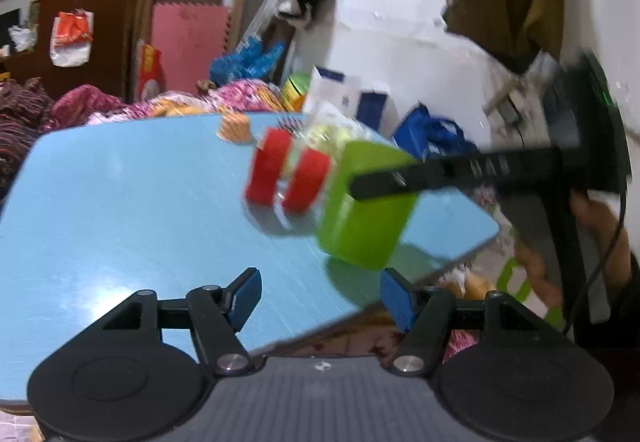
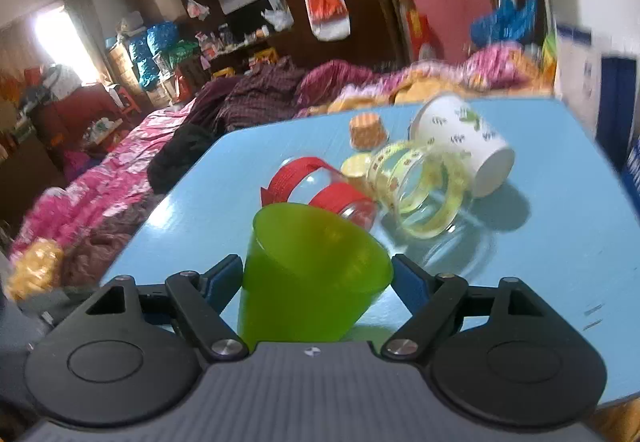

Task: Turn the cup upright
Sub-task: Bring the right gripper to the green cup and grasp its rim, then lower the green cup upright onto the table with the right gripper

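Right gripper (image 2: 318,278) clamps the green cup (image 2: 308,274), its mouth hidden.

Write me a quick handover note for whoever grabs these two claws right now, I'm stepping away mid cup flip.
Right claw: shut on the green cup, pads on its sides, cup tilted and held over the near part of the blue table.
Left claw: open, empty, hovering over the table's near edge.
Nearby on the table: red-banded glass jar, yellow-banded glass jar and white paper cup, all on their sides, plus a small orange cupcake liner.
Done: cup gripped and lifted.
Left: finish turning it, set it down mouth up, release.
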{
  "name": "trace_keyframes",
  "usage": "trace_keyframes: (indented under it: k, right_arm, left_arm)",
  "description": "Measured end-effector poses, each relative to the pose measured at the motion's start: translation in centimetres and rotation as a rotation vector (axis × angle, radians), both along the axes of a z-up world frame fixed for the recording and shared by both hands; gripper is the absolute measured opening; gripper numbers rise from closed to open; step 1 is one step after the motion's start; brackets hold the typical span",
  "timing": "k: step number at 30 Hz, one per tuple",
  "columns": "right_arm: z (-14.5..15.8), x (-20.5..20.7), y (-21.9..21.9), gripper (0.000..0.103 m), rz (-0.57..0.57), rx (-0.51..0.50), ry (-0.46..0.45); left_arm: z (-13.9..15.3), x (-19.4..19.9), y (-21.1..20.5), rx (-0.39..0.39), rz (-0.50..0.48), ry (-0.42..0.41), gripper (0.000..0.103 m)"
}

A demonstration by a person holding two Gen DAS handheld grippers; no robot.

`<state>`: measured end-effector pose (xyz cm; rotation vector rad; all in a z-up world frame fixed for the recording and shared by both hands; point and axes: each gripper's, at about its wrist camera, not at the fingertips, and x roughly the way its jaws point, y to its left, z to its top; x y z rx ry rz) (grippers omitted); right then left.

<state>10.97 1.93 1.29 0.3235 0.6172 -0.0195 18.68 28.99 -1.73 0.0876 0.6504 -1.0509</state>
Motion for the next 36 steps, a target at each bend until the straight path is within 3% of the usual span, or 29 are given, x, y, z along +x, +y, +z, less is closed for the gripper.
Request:
trace_keyframes:
  k: [12, 26, 36]
  right_arm:
    - [-1.5, -1.6, 4.9, 0.081, -0.036, -0.423, -0.135]
    - [-4.7, -2.0, 7.4, 0.081, -0.065, -0.597, -0.37]
    - [-5.4, -3.5, 8.1, 0.079, -0.047, -0.596, -0.443]
  left_arm:
    - [0.6, 1.6, 1.5, -0.088, 0.073, 0.003, 0.07]
    - [-0.2, 2.3, 2.1, -0.116, 0.089, 0.015, 0.07]
    - [-0.3, 2.5, 2.0, -0.116, 0.093, 0.018, 0.07]
